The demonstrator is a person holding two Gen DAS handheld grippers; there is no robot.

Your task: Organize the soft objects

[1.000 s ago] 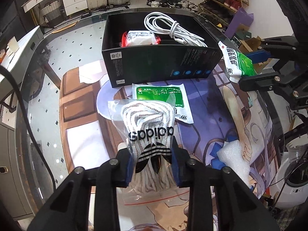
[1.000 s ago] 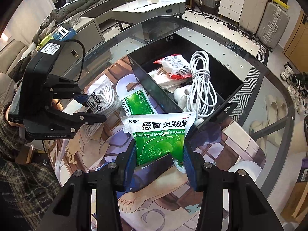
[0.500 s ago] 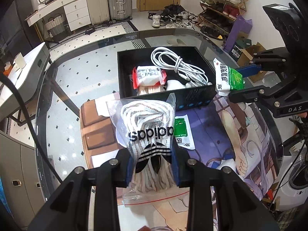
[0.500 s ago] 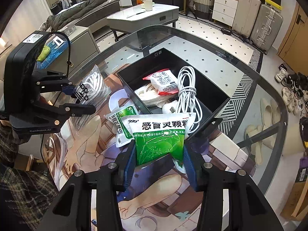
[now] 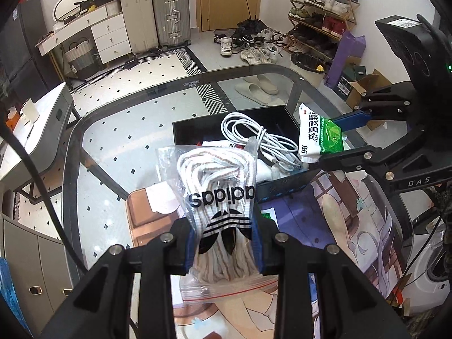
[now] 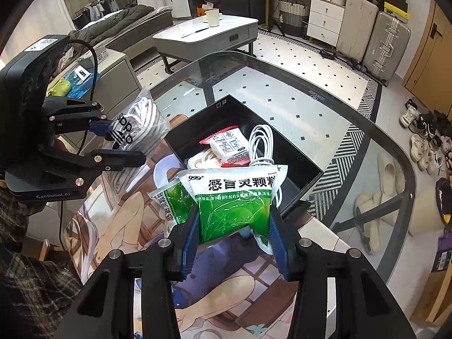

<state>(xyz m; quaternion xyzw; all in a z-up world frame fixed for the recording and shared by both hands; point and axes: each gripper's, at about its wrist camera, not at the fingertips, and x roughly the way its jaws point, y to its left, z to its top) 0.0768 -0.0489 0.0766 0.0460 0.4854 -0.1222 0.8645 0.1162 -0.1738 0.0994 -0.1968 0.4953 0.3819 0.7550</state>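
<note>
Both jaws are clamped on soft packs held in the air above a glass table (image 5: pixel 118 107). Left gripper (image 5: pixel 224 243) squeezes its blue pads tight on a clear zip bag of white laces (image 5: pixel 217 186) printed with a black logo; the bag stands up from the fingers, its zip end hanging below them. Right gripper (image 6: pixel 233 234) is closed, a little wider, on a green and white sachet (image 6: pixel 234 197), which stands upright between the pads. A black box (image 6: pixel 285 130) sits open on the table, just beyond both packs. Inside it lie a coiled white cable (image 6: pixel 261 144), a red-edged white packet (image 6: pixel 230 144) and other white items. A second green sachet (image 6: pixel 169 200) lies on a printed mat (image 6: pixel 226 291) beside the box, partly behind the held one. A plaid sleeve (image 6: pixel 25 276) shows under the left gripper in the right view.
</note>
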